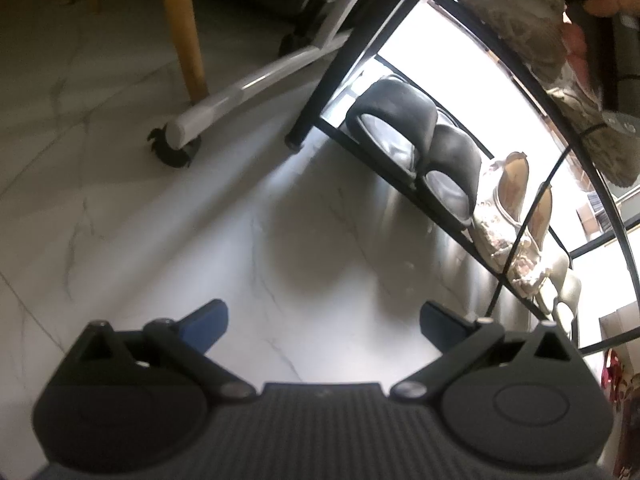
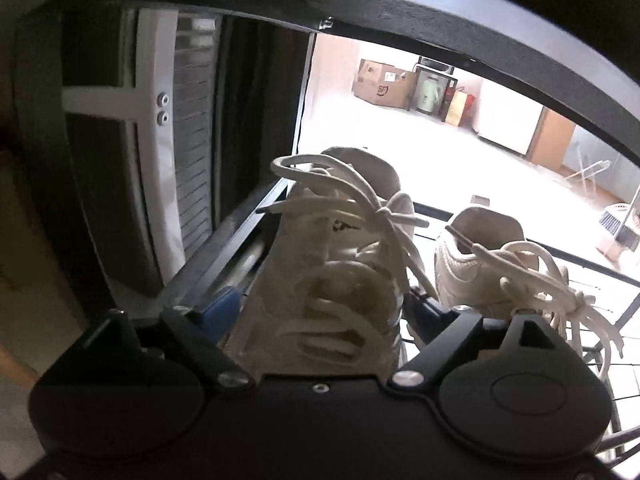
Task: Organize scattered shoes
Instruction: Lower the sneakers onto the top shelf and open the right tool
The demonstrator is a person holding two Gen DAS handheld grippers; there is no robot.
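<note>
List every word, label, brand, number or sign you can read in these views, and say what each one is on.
None can be read.
Cardboard box: a white label and a dark printed mark, both too small and blurred.
White sneaker between the right gripper's fingers: a small dark mark on the tongue, illegible.
Black slippers and glittery flats on the shoe rack: no text visible.

A: From the left claw we look steeply down at the floor, the shoe rack off to our right.
B: From the right claw we sit close inside that rack, facing outward.
</note>
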